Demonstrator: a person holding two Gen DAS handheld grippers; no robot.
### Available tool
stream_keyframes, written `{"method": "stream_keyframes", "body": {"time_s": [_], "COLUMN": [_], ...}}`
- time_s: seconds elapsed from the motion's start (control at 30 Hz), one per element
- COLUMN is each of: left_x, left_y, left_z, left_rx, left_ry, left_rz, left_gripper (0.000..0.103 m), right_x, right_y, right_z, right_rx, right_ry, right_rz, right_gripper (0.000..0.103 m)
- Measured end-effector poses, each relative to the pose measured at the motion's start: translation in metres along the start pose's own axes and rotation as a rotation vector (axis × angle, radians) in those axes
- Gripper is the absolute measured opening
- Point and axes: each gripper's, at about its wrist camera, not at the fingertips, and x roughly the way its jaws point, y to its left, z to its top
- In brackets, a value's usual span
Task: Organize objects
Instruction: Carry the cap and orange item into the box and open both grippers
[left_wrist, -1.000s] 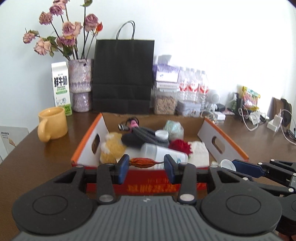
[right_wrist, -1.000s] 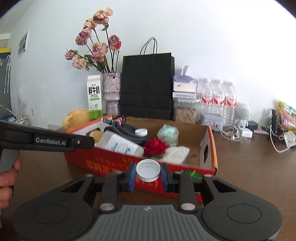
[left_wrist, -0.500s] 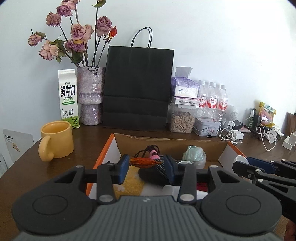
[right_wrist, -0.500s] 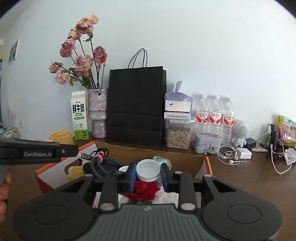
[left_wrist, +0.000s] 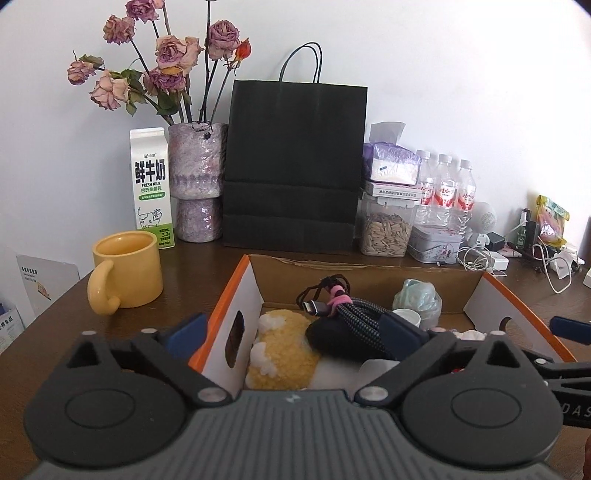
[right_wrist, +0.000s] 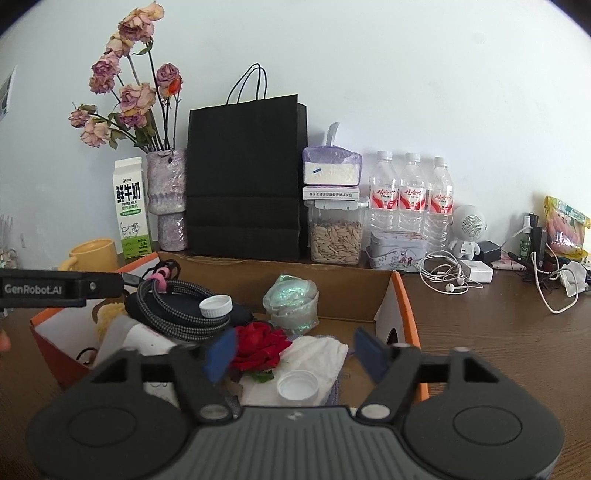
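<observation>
An orange cardboard box (left_wrist: 236, 291) (right_wrist: 404, 295) holds a yellow plush (left_wrist: 284, 347), a braided cable (left_wrist: 358, 317) on a black pouch, a red flower (right_wrist: 258, 347) and a white tissue (right_wrist: 317, 350). My left gripper (left_wrist: 293, 332) hovers over the box's left wall. Its jaws are opening wide with nothing gripped. My right gripper (right_wrist: 295, 356) is over the box's right half, jaws opening. A white bottle cap (right_wrist: 297, 384) lies loose on the tissue below them. A second white cap (right_wrist: 216, 306) rests on the cable. The orange tassel is out of sight.
A yellow mug (left_wrist: 125, 273) stands left of the box. Behind it are a milk carton (left_wrist: 151, 188), a vase of dried roses (left_wrist: 195, 184), a black paper bag (left_wrist: 295, 166), a seed jar (right_wrist: 336, 240), water bottles (right_wrist: 410, 199), and cables (right_wrist: 447, 277) at right.
Both grippers moved forward over the box and opened. The orange tassel left the left jaws. The white cap dropped from the right jaws onto the tissue.
</observation>
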Motion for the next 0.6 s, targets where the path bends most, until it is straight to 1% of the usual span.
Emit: {"method": "stream_keyframes", "body": {"time_s": [0.03,0.07,0.2,0.4,0.6], "left_x": [-0.001,-0.001,0.001,-0.001,-0.027], "left_y": [0.001,0.002,0.004,0.003,0.004], "left_z": [0.000,0.001,0.000,0.000,-0.003], "left_rx": [-0.003,-0.007,-0.009,-0.003,-0.002], "left_ry": [-0.005,-0.003,0.010,0.039,0.055], "left_rz": [0.004,0.004,0.009,-0.001,-0.045], "left_gripper": [0.103,0.103,0.103,0.103,0.103], "right_x": [-0.001,-0.002,0.004,0.002,-0.022], "right_y": [0.000,-0.001,-0.003,-0.001,0.003], "right_z": [0.001,0.001,-0.002,-0.001,0.002], "right_rx": [0.000,0.001,0.006,0.006,0.021], "right_ry": [-0.010,-0.010,0.029,0.029,0.036], "right_rz": [-0.013,-0.017,-0.011,0.001,0.036], "right_gripper": [0.102,0.103,0.103,0.103,0.103]}}
